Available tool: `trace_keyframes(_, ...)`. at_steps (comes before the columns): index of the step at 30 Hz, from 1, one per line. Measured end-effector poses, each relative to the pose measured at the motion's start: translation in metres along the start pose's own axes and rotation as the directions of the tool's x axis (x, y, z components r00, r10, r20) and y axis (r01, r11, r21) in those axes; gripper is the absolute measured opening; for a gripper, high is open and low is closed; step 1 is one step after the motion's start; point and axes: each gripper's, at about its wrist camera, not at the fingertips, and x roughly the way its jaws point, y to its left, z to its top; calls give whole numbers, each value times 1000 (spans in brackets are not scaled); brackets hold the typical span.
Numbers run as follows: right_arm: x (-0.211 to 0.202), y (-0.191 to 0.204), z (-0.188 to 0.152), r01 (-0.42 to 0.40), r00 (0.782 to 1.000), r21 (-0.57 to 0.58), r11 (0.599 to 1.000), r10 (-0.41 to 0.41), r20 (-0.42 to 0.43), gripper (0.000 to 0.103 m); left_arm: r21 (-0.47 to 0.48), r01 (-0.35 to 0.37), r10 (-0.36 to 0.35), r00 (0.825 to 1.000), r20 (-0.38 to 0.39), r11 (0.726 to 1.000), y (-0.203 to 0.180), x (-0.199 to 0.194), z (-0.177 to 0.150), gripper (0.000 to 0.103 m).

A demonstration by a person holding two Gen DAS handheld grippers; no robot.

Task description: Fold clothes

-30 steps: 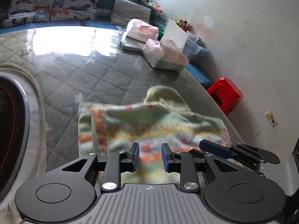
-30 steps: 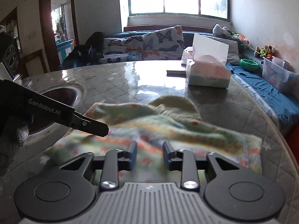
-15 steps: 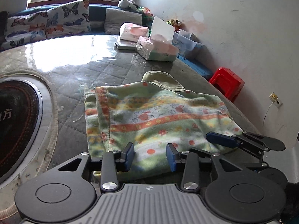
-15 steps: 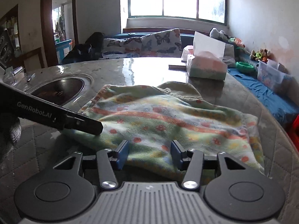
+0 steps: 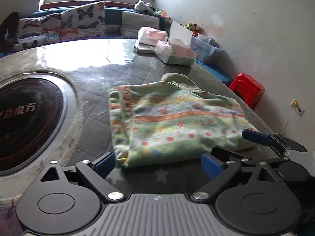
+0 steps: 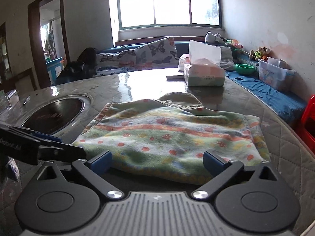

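On the grey quilted desk (image 5: 92,102), the folded green floral fleece garment (image 5: 177,122) lies released; left tool (image 5: 157,162) and right tool (image 6: 157,160), narrower a second ago, are opening wide, empty. This fold appears complete.

Left gripper (image 5: 158,162) jaws opening, nothing gripped; near edge of the folded garment (image 5: 173,123) lies just ahead between them. Garment flat on table (image 5: 94,90). Right gripper (image 5: 236,147) at lower right, jaws spread. Tissue box (image 5: 177,53) far side.

Folded fleece garment (image 5: 177,123), pale green with orange floral stripes, lying flat on quilted table (image 5: 94,102).
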Motion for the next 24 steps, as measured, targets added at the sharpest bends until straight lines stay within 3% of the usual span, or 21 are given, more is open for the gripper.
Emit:
trace_keyframes(3,0,4,-2,17,1000,0,1000,-17,-7,103,-6,-15,15,1000,6,1000,3,-6,-4,103)
trace_keyframes(24,-12,21,-16,79,996,44,996,-77,-55,103,-44,-104,105,994,6,994,8,-24,-30,103)
